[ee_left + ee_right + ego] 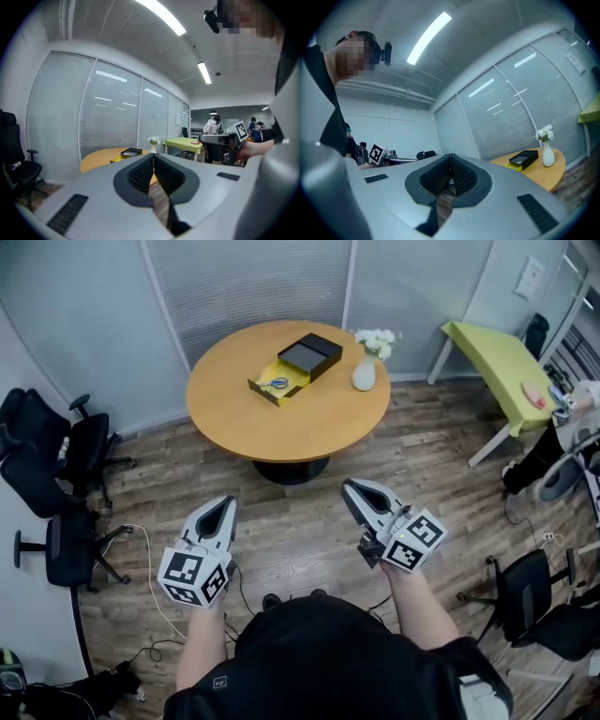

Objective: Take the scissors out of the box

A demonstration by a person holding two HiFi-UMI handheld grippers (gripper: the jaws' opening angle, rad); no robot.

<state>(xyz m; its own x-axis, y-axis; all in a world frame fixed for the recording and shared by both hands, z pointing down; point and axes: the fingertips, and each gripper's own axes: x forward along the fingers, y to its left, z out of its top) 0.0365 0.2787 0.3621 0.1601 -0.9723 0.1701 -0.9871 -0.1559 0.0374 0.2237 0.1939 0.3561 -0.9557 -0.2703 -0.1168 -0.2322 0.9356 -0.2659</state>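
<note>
1. The left gripper (225,505) is shut tight. Its two jaws meet at the tip and hold nothing.
2. The right gripper (351,487) is shut tight too, with nothing between its jaws.
3. Both grippers are up in the air over the wood floor (300,521), well away from the round table (234,427).
4. The scissors (277,383) lie in the open yellow box (265,393) on the table, beside a black lid (309,354) and near a white vase (364,374).

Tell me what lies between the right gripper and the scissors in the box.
Head view: only wood floor, then bare round table top, lie between the right gripper and the scissors.
</note>
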